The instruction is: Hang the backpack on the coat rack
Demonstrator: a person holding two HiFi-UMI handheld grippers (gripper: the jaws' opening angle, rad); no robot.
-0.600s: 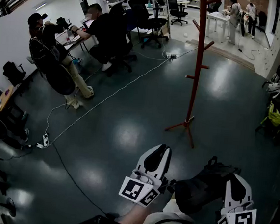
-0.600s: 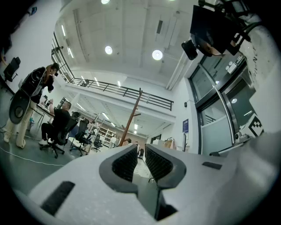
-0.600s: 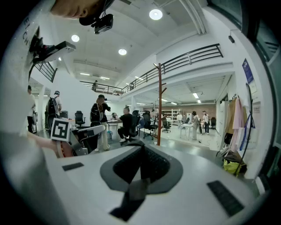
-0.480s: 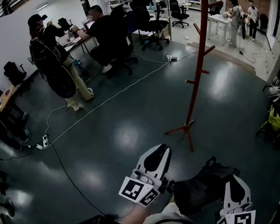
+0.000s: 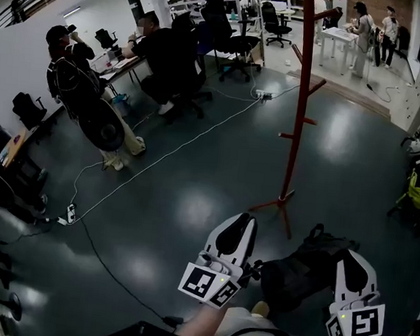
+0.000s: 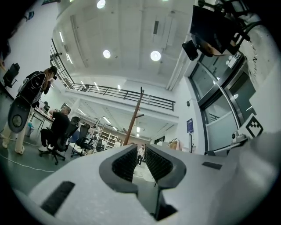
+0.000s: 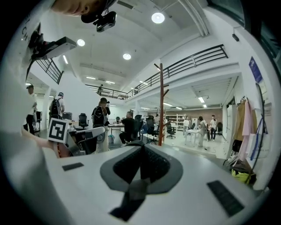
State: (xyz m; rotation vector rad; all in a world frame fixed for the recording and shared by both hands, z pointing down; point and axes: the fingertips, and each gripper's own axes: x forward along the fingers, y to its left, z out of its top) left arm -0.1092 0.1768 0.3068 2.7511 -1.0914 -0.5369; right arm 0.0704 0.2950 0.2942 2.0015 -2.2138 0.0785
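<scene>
Carrying is under way: the backpack (image 5: 303, 272) is held low by its strap (image 7: 134, 195) in the clamped right gripper (image 5: 352, 264); nothing is gripped by the left gripper (image 5: 238, 231) (jaws slightly apart); next, the coat rack (image 5: 296, 135) must be approached

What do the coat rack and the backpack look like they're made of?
Coat rack: painted metal or wood, I can't tell which. It has an even red-brown coat on a thin straight pole with short angled pegs. Backpack: soft black fabric, probably nylon, with a matte finish. It sags and creases instead of holding shape.
</scene>
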